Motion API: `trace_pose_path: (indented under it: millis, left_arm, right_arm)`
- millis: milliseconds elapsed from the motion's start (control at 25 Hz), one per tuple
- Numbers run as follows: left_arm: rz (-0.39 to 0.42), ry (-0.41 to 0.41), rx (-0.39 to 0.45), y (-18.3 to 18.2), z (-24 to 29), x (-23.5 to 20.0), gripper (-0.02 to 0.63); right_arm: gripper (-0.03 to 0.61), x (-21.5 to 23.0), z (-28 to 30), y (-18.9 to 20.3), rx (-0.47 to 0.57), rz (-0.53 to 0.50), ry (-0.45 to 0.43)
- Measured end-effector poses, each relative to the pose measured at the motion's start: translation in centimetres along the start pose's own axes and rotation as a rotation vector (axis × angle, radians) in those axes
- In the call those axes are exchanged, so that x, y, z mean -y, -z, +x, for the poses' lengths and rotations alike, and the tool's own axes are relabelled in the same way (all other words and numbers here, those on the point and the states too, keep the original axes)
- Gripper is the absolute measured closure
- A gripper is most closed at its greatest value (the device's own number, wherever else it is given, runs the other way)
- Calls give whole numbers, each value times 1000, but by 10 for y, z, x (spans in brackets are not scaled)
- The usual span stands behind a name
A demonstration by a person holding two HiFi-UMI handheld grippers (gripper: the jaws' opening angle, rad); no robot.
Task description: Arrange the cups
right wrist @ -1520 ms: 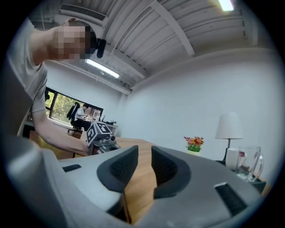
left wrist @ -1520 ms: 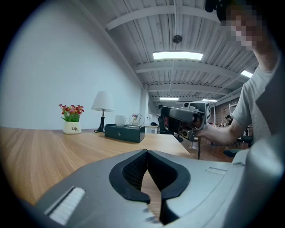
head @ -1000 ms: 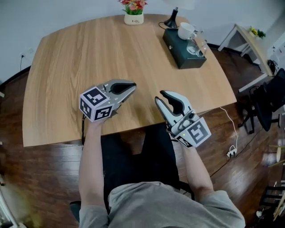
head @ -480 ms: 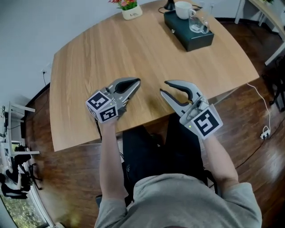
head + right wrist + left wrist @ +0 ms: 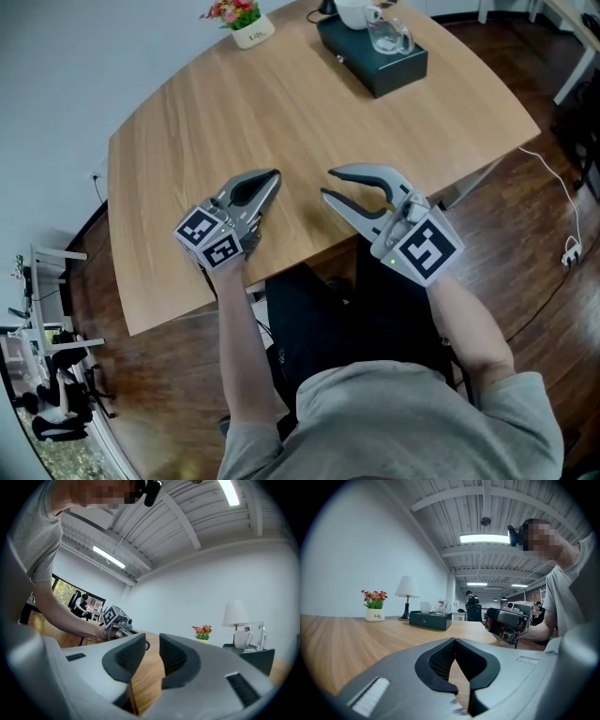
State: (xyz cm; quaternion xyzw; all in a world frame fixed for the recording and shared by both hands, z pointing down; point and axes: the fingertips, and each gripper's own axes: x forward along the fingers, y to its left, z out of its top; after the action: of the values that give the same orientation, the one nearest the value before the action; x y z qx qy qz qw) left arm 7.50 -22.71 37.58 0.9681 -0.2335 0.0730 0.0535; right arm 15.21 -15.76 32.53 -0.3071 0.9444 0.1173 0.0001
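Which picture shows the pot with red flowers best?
The left gripper view: the flower pot stands side-on, whole, with nothing in front. The head view shows the flower pot small, from above, at the far edge of the table. The right gripper view shows the flower pot tiny, far off.

The counter (image 5: 272, 122) lies bare and open from its near edge out toward 12 o'clock. At 1 o'clock a dark box (image 5: 375, 66) bearing a white cup (image 5: 353, 11) and a glass cup (image 5: 386, 37) blocks passage, and a flower pot (image 5: 249, 34) stands at 11 o'clock.

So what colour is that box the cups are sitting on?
The box is dark green, almost black; the head view shows it best.
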Motion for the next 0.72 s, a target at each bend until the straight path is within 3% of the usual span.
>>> trace_pose_path:
  millis: [720]
  left_arm:
    - [-3,-3,-2,0,2,-1,604]
  right_arm:
    - [488,-7,6,8,-25,15,-45]
